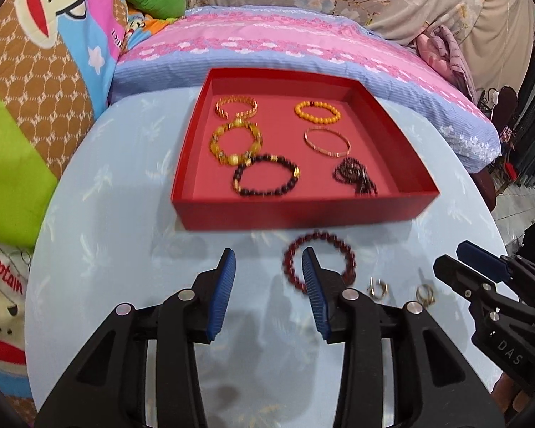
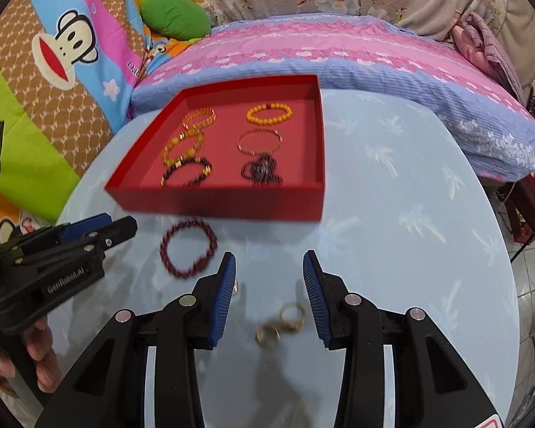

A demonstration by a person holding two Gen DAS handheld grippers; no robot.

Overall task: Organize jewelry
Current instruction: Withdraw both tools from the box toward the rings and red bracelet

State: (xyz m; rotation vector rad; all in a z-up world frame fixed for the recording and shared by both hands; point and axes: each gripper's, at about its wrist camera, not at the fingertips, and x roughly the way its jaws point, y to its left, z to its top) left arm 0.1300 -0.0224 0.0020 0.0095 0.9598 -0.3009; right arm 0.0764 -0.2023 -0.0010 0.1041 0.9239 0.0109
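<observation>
A dark red bead bracelet (image 1: pixel 339 240) (image 2: pixel 189 248) lies on the light blue table just before the red tray (image 1: pixel 296 210) (image 2: pixel 214 201). The tray holds several bracelets, among them an orange bead one (image 1: pixel 317 110) and a thin gold bangle (image 1: pixel 327 142). My left gripper (image 1: pixel 268 260) (image 2: pixel 121 223) is open and empty, its right finger overlapping the red bracelet in the left wrist view. My right gripper (image 2: pixel 268 260) (image 1: pixel 449 258) is open above two gold rings (image 2: pixel 292 315) (image 2: pixel 267 333) (image 1: pixel 378 289) lying on the table; a third ring (image 2: pixel 236 287) peeks from behind its left finger.
The round table (image 1: pixel 125 249) (image 2: pixel 410 214) stands against a bed with a pink and blue cover (image 1: pixel 267 46) and a cartoon blanket (image 1: pixel 53 71). A hand (image 2: pixel 35 356) holds the left gripper's handle. Tiled floor (image 2: pixel 531 285) shows past the table's right edge.
</observation>
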